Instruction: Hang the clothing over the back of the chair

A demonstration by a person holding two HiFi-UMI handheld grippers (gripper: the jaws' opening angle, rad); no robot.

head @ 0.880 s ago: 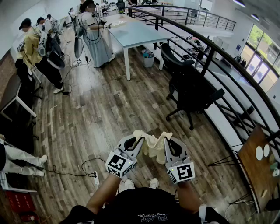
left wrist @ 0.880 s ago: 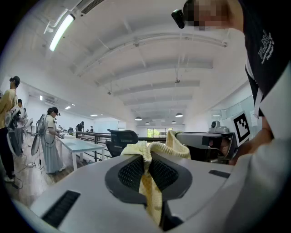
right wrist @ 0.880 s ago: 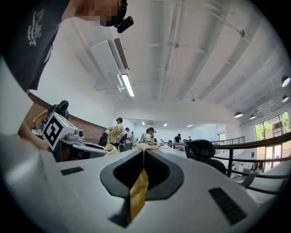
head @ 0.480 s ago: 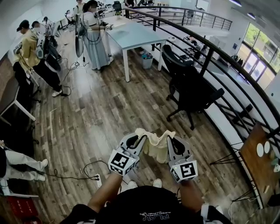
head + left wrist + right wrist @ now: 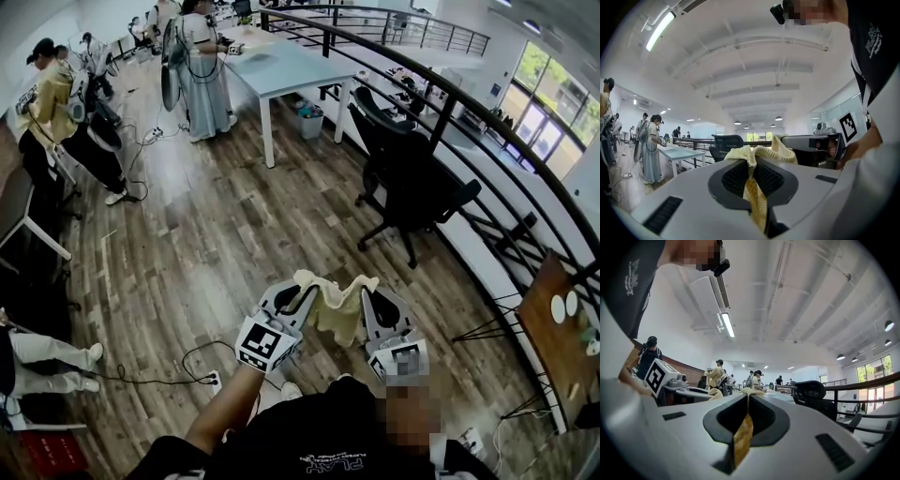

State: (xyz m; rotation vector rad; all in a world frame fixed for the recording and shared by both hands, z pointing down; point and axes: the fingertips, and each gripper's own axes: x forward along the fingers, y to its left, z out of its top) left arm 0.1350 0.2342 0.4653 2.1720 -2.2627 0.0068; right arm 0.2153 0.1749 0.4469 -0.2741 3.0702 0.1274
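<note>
Underfoot, a wood plank floor fills most of the head view. A curved black railing runs down the right side, far to near. A pale blue table sits far centre with a person standing at its left end, and more people are grouped far left. The black office chair stands right of centre, just beside the railing, with nothing draped on its back. A small brown table is at the near right, past the railing. The clothing, a pale yellow knit piece, is bunched and held in the air near centre, close in front of the person's torso and well apart from the chair. It spans the gap between the two grippers and sags a little in the middle. The left gripper and right gripper sit side by side and level, tips pointing away from the person. The left gripper view shows its jaws clamped on a thick fold of yellow fabric, which spills over the tips. The right gripper view shows its jaws closed on a thinner strip of the same fabric, pinched flat between the pads. A white power strip with a black cable lies on the floor, near and left of the left gripper.
</note>
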